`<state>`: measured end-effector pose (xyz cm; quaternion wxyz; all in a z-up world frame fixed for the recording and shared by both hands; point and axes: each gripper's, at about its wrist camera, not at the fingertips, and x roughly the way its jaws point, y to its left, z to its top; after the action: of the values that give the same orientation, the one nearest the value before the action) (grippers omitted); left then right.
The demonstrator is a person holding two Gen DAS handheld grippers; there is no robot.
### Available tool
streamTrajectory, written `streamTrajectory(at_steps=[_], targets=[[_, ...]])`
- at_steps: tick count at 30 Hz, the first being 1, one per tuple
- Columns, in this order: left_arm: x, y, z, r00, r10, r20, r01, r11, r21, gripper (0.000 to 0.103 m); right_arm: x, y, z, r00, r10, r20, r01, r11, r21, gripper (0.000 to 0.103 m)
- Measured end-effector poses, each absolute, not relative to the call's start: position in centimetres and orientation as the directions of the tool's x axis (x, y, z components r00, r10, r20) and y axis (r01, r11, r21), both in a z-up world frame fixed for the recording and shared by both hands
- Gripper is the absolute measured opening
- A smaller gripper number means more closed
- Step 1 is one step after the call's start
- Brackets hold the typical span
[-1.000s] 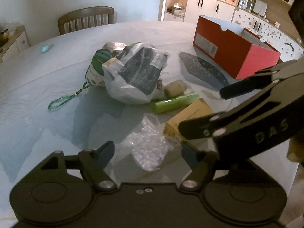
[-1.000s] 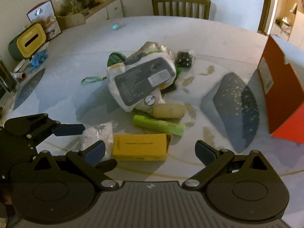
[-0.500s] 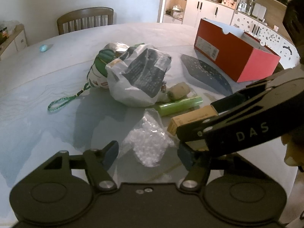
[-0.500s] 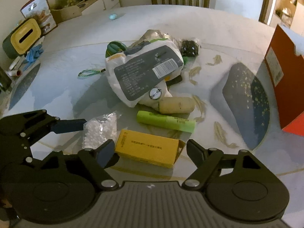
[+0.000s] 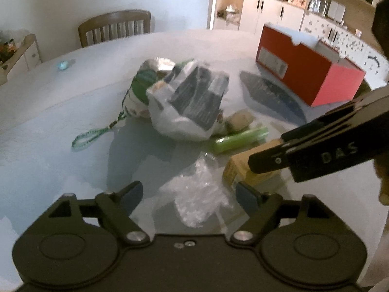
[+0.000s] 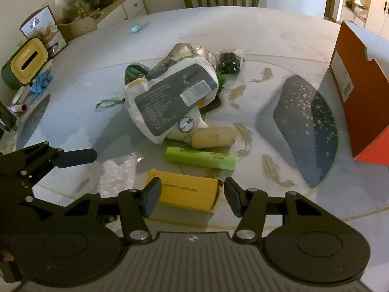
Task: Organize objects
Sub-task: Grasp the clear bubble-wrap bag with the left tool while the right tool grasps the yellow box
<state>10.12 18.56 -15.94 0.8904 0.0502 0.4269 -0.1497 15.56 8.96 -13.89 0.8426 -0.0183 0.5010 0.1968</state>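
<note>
On a round, pale marble-patterned table [image 6: 279, 36], a heap of small things lay near the middle. The right gripper [image 6: 192, 198] hung low over a flat yellow box [image 6: 184, 191] with a line of dark print along its top; its jaws were closing, with the box between them, and its left pad was right at the box's left end, though contact could not be told. Just behind the box lay a lime-green tube [image 6: 200, 158], then a tan cylinder [image 6: 214, 137], then a white plastic bag with a large grey label [image 6: 170, 99]. A clear crinkled plastic packet [image 5: 197, 194] lay beside the box on its left. The left gripper [image 5: 187, 193] hovered over that packet, jaws opening, the packet lying between the pads without being pinched. A green braided cord [image 5: 90, 137] trailed from the heap. A red cardboard box [image 5: 306, 68] stood open at the table's far right, with a dark speckled mat [image 6: 308, 126] beside it.
</note>
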Motion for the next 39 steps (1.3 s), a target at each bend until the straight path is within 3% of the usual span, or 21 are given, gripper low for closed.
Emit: streamTrajectory(at_steps=[8,14,17,18,22,23,25,27,32,33,34,35,39], targets=[[10.3,18.9,-16.5,0.583,-0.208,-0.785,0.284,0.958,-0.043,0.072,15.9,10.0,-14.7,0.394,0.296,-0.870,-0.323,0.931,0.170,0.077],[10.3,18.8,-16.5,0.592,-0.200,-0.780,0.274,0.961,-0.038,0.062,16.1,10.9,-15.2,0.391,0.287,-0.875,-0.322,0.933,0.161,0.081],[10.4,18.8,-16.4,0.597,-0.196,-0.778,0.267,0.963,-0.038,0.052,16.1,11.0,-15.2,0.392,0.285,-0.875,-0.330,0.931,0.156,0.080],[10.4,18.8,-16.4,0.597,-0.200,-0.777,0.268,0.963,-0.042,0.045,16.1,11.0,-15.2,0.389,0.286,-0.876,-0.330,0.931,0.157,0.079],[10.5,18.7,-16.2,0.595,-0.213,-0.775,0.269,0.961,-0.058,0.038,16.0,10.9,-14.8,0.392,0.304,-0.868,-0.342,0.924,0.169,0.064],[10.5,18.7,-16.2,0.594,-0.214,-0.776,0.266,0.962,-0.062,0.038,15.9,10.9,-14.7,0.397,0.309,-0.864,-0.346,0.922,0.171,0.044],[10.5,18.8,-16.2,0.592,-0.213,-0.777,0.259,0.964,-0.067,0.038,15.8,10.8,-14.2,0.392,0.343,-0.854,-0.359,0.911,0.202,0.031],[10.4,18.9,-16.2,0.592,-0.201,-0.780,0.249,0.967,-0.060,0.038,15.6,10.9,-14.0,0.398,0.339,-0.853,-0.385,0.905,0.180,0.031],[9.9,19.1,-15.9,0.587,-0.189,-0.787,0.225,0.972,-0.065,0.038,15.2,10.3,-13.2,0.385,0.381,-0.841,-0.481,0.860,0.170,0.034],[9.8,19.0,-15.8,0.590,-0.186,-0.786,0.224,0.973,-0.062,0.038,15.1,10.3,-13.1,0.369,0.389,-0.844,-0.505,0.846,0.169,0.039],[9.7,19.0,-15.8,0.591,-0.184,-0.785,0.220,0.974,-0.063,0.037,15.1,10.3,-13.1,0.343,0.397,-0.851,-0.530,0.830,0.174,0.052],[9.6,19.0,-15.7,0.591,-0.184,-0.785,0.214,0.974,-0.067,0.037,14.9,10.3,-13.2,0.321,0.405,-0.856,-0.550,0.815,0.179,0.059],[9.2,19.0,-15.4,0.595,-0.184,-0.783,0.214,0.975,-0.067,0.037,14.0,10.5,-14.2,0.311,0.382,-0.870,-0.595,0.792,0.136,0.059]])
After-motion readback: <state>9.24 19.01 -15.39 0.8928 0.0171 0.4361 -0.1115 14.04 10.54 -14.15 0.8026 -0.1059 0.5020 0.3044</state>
